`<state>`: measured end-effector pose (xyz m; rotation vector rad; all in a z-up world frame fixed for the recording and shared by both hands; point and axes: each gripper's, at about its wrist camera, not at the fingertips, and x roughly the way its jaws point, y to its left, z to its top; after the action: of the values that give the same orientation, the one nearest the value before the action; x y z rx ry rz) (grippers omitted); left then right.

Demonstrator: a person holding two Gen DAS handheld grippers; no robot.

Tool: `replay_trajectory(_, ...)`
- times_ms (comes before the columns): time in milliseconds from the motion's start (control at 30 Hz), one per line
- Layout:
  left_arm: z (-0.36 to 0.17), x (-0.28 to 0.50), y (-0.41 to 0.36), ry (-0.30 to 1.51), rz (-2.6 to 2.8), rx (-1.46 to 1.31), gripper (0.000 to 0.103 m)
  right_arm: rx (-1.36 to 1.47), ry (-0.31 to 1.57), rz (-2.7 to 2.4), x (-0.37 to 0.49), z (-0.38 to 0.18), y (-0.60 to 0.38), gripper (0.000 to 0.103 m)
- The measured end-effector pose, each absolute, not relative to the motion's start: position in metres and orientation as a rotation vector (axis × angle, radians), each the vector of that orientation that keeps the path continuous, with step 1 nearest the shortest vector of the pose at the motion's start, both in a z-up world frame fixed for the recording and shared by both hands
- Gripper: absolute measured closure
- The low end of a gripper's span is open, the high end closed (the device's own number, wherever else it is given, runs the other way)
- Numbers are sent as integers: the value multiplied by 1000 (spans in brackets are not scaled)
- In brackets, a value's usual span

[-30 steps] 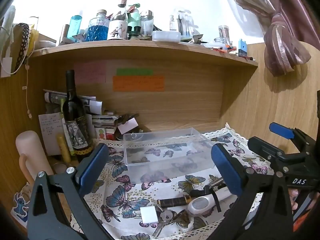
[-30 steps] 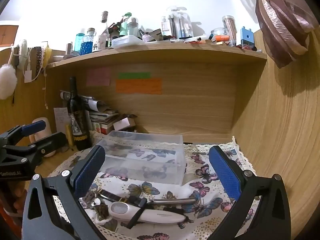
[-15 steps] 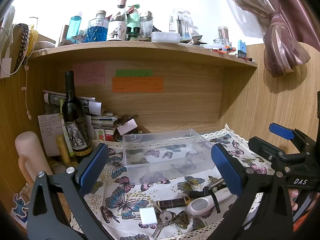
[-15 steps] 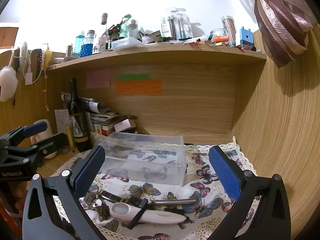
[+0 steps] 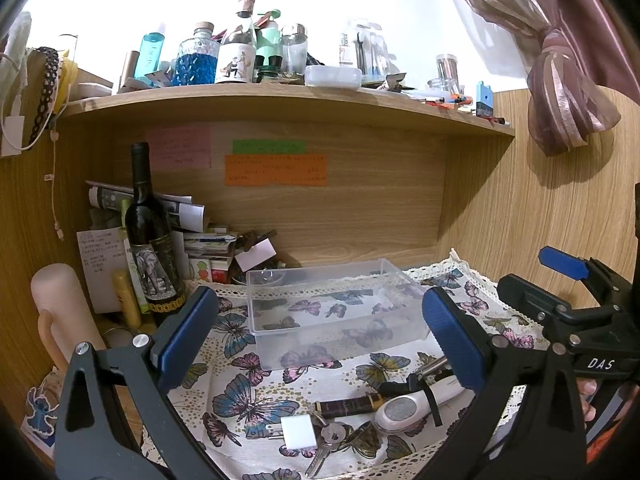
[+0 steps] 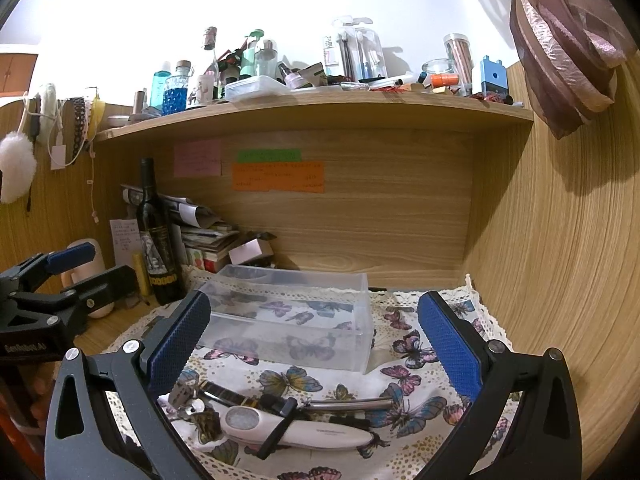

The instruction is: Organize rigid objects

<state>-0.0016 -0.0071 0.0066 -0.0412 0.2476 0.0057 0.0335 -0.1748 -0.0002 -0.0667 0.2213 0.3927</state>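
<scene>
A clear plastic box (image 5: 332, 304) (image 6: 288, 316) stands empty on the butterfly cloth (image 5: 240, 400). In front of it lie a white handheld device (image 5: 416, 402) (image 6: 296, 428), a dark pen-like stick (image 5: 348, 405), a metal tool (image 6: 352, 402), keys (image 5: 326, 442) (image 6: 186, 398) and a white plug adapter (image 5: 297, 432). My left gripper (image 5: 320, 340) is open above the cloth, before the box. My right gripper (image 6: 312, 344) is open, above the white device. Neither holds anything.
A wine bottle (image 5: 152, 240) and stacked papers (image 5: 192, 236) stand at the back left. A pink cylinder (image 5: 60, 312) is at far left. The shelf (image 5: 280, 96) above carries several bottles. A wooden wall (image 6: 560, 260) closes the right side.
Both grippers have shifted only slightly; the view has tilted a little. The objects on the cloth have not moved.
</scene>
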Motion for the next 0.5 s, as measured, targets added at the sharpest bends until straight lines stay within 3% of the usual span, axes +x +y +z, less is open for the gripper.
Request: replay_trajectory(500, 6, -3, -7, 248, -11, -41, 0, -59, 213, 394, 30, 2, -175, 0)
